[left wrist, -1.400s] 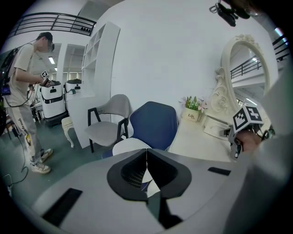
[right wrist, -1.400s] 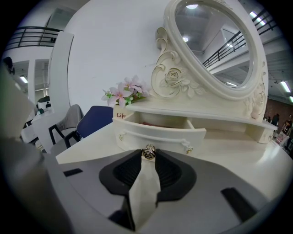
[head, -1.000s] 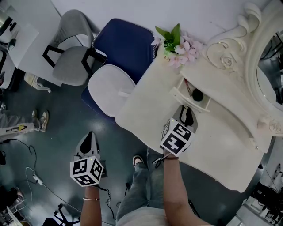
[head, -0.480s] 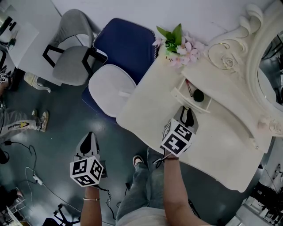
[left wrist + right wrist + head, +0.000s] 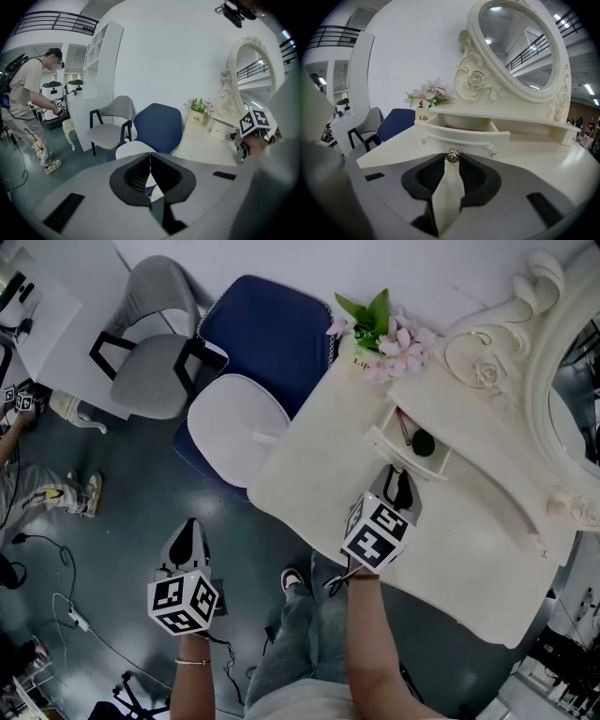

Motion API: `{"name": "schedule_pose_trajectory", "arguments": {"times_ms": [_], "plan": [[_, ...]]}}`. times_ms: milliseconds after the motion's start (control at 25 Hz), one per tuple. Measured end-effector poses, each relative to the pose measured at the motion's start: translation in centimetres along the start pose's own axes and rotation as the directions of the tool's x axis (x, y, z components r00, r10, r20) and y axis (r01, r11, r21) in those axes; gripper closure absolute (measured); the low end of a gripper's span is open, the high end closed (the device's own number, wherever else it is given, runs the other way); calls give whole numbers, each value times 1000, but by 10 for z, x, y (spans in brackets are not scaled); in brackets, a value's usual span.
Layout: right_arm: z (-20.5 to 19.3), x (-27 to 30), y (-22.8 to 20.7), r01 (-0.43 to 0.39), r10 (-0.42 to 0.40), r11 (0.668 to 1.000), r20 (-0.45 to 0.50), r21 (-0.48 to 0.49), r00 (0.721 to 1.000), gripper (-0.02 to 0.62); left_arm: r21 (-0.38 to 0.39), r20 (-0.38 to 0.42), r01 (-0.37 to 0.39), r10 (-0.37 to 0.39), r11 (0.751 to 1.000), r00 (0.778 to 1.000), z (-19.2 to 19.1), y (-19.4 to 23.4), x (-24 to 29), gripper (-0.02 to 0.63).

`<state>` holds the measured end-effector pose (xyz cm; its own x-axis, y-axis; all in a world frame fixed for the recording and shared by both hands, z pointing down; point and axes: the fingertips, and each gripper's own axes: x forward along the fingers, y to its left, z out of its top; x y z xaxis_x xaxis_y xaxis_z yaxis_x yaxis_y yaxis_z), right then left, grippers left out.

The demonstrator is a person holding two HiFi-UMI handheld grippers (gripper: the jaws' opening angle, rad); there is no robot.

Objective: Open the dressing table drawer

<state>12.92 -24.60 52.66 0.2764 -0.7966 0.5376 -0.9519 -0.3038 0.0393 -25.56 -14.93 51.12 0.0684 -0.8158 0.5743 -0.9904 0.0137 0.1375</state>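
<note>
Right gripper (image 5: 400,482) pinches the small metal knob (image 5: 452,157) of the drawer (image 5: 464,133), which stands pulled out over the dressing table (image 5: 441,559) top. A flower pot (image 5: 380,334) sits at the table's far left corner. A blue chair (image 5: 267,334) and a white stool (image 5: 234,427) stand beside its left edge. Left gripper (image 5: 190,538), jaws together and empty, hangs over the floor, well apart.

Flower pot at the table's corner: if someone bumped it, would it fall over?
Probably tips easily: the flower pot looks small while its blooms rise well above it, so it seems top-heavy. It likely weighs little. It stands near the dressing table edge, so a shove might send it off.
</note>
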Motion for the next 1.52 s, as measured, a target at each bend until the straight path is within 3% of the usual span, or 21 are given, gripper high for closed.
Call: {"name": "schedule_pose_trajectory", "arguments": {"times_ms": [560,800,1160,1520], "plan": [[7,-10,3,-13,13,1000,15,7,1000,463,-4,32,5,-5,1000,999,14,0,-10,588],[25,-30,9,-67,68,998,50,-20,996,476,-8,61,2,-2,1000,998,27,2,-21,588],[66,-86,12,-169,175,984,139,-58,975,491,7,131,51,-52,999,990,59,-19,-45,588],[115,-153,-27,-206,215,977,257,-63,942,507,23,229,145,-146,989,962,101,-68,-70,588]]}}
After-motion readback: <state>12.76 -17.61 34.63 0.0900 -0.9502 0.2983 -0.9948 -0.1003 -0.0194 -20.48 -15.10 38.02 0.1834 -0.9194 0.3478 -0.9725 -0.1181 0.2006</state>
